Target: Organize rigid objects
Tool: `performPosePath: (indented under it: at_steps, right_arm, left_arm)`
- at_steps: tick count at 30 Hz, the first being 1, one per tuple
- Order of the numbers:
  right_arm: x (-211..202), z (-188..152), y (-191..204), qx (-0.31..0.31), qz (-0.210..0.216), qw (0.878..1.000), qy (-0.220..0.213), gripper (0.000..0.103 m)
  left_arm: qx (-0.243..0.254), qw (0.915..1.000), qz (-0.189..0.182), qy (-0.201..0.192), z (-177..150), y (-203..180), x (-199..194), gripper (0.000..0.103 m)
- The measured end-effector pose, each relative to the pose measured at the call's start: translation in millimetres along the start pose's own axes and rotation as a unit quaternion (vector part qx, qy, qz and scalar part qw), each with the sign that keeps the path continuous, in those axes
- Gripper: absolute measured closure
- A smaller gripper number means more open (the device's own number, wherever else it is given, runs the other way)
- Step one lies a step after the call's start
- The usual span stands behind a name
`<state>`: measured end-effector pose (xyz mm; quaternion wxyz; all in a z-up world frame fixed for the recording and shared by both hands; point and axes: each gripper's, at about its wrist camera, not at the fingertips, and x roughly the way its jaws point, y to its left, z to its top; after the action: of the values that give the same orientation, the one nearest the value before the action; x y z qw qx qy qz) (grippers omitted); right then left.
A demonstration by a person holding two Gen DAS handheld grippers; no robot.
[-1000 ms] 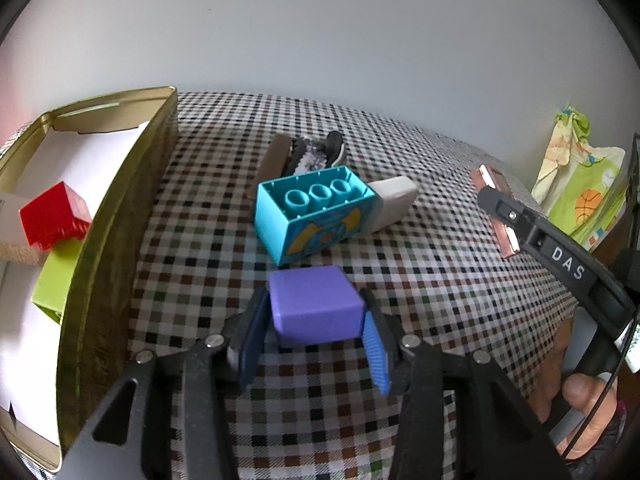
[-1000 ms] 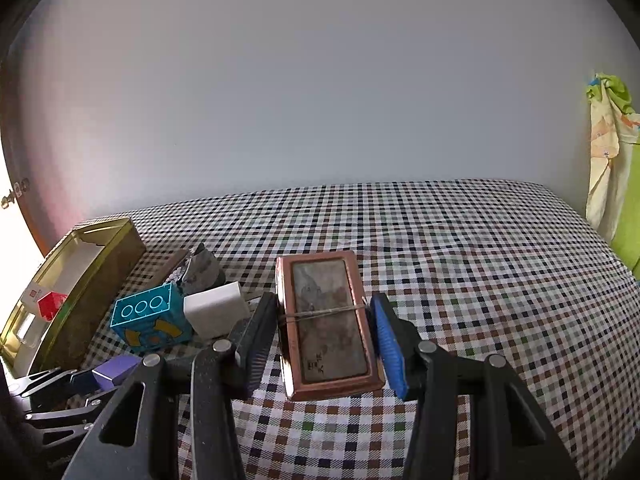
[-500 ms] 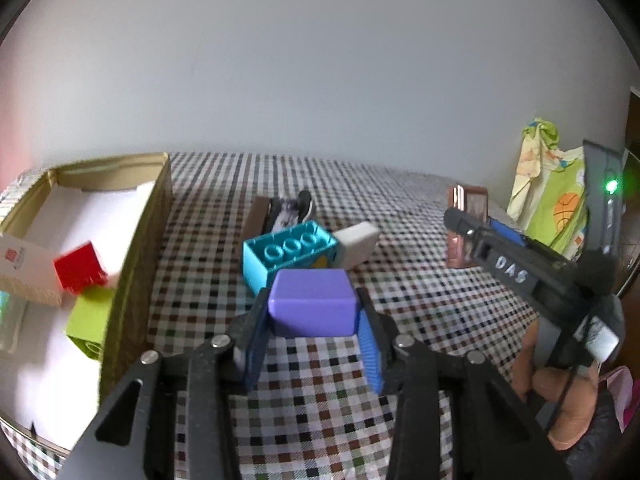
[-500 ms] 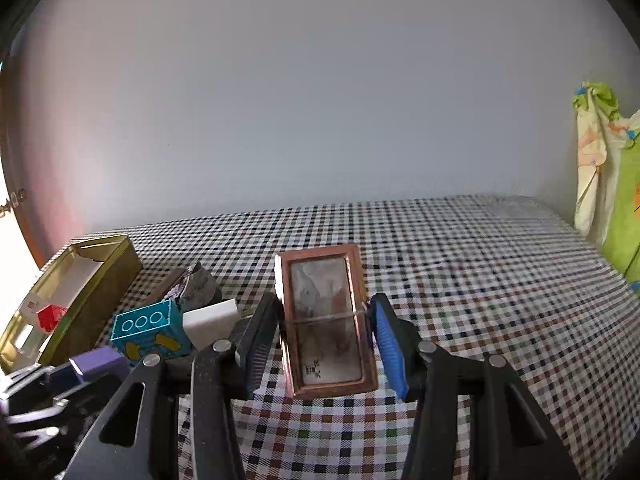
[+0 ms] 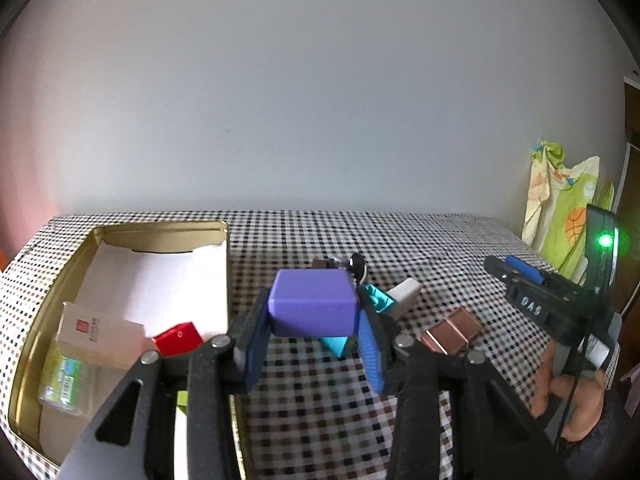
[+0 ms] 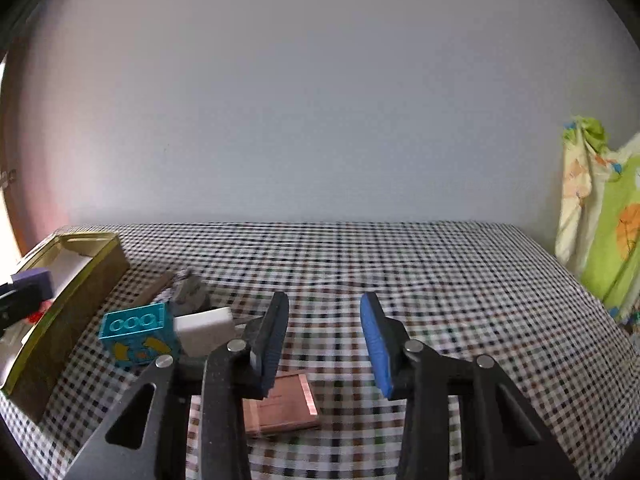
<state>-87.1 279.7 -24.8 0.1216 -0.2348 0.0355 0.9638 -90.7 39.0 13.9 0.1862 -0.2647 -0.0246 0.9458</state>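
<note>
The checked tablecloth (image 5: 400,240) bore a gold tin (image 5: 225,272) at its left side. The left gripper (image 5: 313,314) was clenched on the purple block (image 5: 312,304), held clear of the cloth just right of the tin's wall. The block likely needed to cross above that rim, then be let go low over bare lining, away from the red block (image 5: 178,338). The right gripper (image 6: 324,332) had just been closing on nothing, with the copper case (image 6: 286,400) lying below it.
</note>
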Motion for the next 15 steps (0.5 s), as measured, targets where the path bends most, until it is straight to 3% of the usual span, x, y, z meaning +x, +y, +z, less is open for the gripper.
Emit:
performPosePath:
  at_steps: [4, 7, 9, 11, 15]
  right_arm:
    - [13.0, -7.2, -19.5, 0.058, 0.071, 0.993, 0.073, 0.057]
    - [23.0, -21.5, -3.3, 0.038, 0.123, 0.982, 0.140, 0.052]
    - [24.3, -25.2, 17.1, -0.010, 0.121, 0.981, 0.151, 0.047]
    - [26.6, -23.8, 35.2, -0.050, 0.101, 0.981, 0.159, 0.025]
    - [42.6, -25.5, 44.6, -0.052, 0.103, 0.973, 0.198, 0.021]
  left_arm:
    - [-0.003, 1.0000, -0.005, -0.004, 3.5, 6.4, -1.9, 0.064]
    - [-0.008, 0.9999, -0.008, -0.006, 5.3, 8.3, -1.0, 0.064]
    - [-0.011, 0.9999, -0.011, -0.005, 6.8, 10.0, 0.3, 0.064]
    - [-0.014, 0.9998, -0.012, -0.004, 7.7, 13.0, 0.2, 0.064]
    - [-0.018, 0.9998, -0.004, -0.007, 11.0, 22.7, -2.0, 0.064]
